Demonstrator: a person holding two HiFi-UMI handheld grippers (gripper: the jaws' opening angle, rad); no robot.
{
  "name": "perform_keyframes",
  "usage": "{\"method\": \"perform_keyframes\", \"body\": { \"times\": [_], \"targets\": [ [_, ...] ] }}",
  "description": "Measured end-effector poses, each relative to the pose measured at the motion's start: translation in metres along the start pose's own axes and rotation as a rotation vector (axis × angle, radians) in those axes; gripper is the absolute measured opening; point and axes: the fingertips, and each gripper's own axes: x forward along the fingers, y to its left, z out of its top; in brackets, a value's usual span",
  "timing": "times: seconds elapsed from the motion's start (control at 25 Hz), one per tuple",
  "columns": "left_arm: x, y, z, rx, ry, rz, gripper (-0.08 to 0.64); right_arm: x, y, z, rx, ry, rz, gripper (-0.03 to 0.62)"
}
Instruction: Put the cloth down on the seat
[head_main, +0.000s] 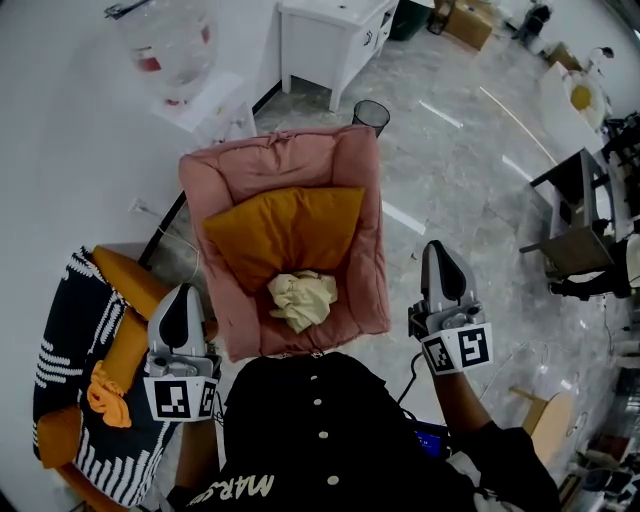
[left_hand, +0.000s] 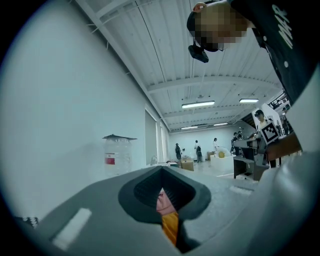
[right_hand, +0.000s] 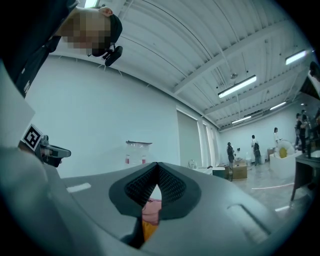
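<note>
Seemingly the last step: cloth crumpled on seat, 6 o'clock of cushion. Left gripper at its 9 o'clock, right gripper at 3 o'clock, jaws clenched, empty. Next, probably: just back away.

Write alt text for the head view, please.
A crumpled pale yellow cloth lies on the seat of a pink armchair, in front of an orange cushion. The left claw and right claw hang shut and empty on either side of the armchair, apart from the cloth.
</note>
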Motion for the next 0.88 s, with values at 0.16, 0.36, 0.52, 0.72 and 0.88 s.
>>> {"method": "perform_keyframes", "body": {
  "times": [0.16, 0.36, 0.52, 0.72, 0.88],
  "targets": [
    [-0.001, 0.002, -0.001, 0.006, 0.0, 0.006, 0.0, 0.002, 0.004, -0.001, 0.012, 0.0, 0.008, 0.025],
    [-0.001, 0.004, -0.001, 0.009, -0.003, 0.011, 0.0, 0.004, 0.011, -0.002, 0.008, 0.005, 0.028, 0.025],
    [-0.003, 0.002, -0.001, 0.018, -0.002, 0.01, 0.0, 0.005, 0.014, -0.002, -0.001, 0.012, 0.036, 0.025],
    [-0.004, 0.002, 0.002, 0.019, -0.009, 0.012, 0.0, 0.005, 0.018, 0.0, -0.006, 0.006, 0.044, 0.025],
    [-0.005, -0.001, 0.004, 0.027, -0.012, 0.009, 0.0, 0.005, 0.02, 0.0, -0.008, 0.006, 0.048, 0.025]
  ]
}}
